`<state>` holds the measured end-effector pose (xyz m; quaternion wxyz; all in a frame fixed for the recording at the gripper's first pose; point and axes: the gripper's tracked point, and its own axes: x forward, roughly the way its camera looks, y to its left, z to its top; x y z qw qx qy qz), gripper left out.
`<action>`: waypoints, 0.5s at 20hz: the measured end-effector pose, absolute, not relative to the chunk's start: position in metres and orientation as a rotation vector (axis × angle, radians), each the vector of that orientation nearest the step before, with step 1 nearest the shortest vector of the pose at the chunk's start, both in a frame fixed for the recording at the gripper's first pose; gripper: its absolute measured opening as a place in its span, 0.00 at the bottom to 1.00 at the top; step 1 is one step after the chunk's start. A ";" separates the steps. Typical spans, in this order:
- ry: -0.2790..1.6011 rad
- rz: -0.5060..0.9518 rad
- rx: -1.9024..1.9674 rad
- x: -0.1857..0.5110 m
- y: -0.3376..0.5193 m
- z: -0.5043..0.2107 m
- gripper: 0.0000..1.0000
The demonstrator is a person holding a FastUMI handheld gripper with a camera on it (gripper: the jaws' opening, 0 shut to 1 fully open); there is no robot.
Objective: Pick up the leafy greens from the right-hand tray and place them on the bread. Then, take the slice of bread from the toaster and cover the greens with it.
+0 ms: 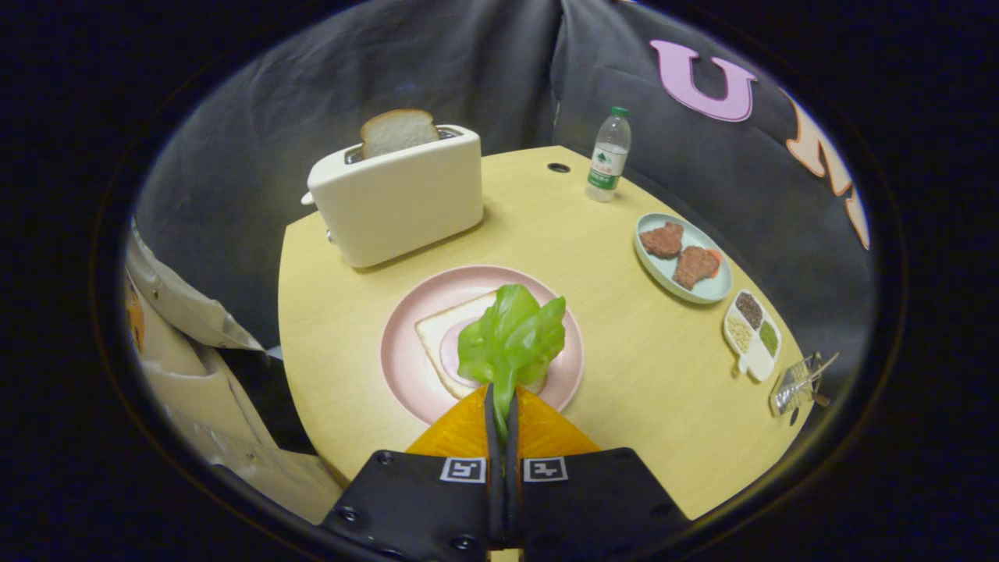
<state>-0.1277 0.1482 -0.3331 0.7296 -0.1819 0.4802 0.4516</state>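
Gripper view looks down over a round yellow table (pixel 624 375). The gripper (pixel 502 406) has its fingers pressed nearly together on the stem end of the leafy greens (pixel 511 339), which stand up just ahead of the tips. The leaves hang over a pink plate (pixel 406 367) and cover part of the slice of bread (pixel 437 336) lying on it; a pinkish round on that slice is mostly hidden, so what it is cannot be told. Beyond the plate stands a cream toaster (pixel 398 203) with a second slice of bread (pixel 398 131) sticking up from its slot. Far across the table is a water bottle (pixel 609 156). To the right lie a pale tray (pixel 706 293) with two brown patties (pixel 679 254), a small divided dish (pixel 751 336), and a clear object (pixel 798 384) too distorted to identify. A person's sleeve (pixel 179 312) shows beside the table.
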 end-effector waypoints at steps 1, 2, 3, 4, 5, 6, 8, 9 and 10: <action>1.059 1.003 -0.401 -0.128 0.156 -0.334 0.04; 1.060 1.011 -0.401 -0.129 0.162 -0.336 0.04; 1.063 1.018 -0.400 -0.130 0.168 -0.337 0.04; 1.066 1.025 -0.400 -0.131 0.176 -0.339 0.04; 1.071 1.032 -0.399 -0.132 0.179 -0.343 0.04; 1.078 1.038 -0.400 -0.134 0.183 -0.345 0.04; 1.092 1.053 -0.405 -0.138 0.192 -0.351 0.04; 1.100 1.060 -0.405 -0.139 0.194 -0.352 0.04; 1.104 1.067 -0.405 -0.140 0.197 -0.354 0.05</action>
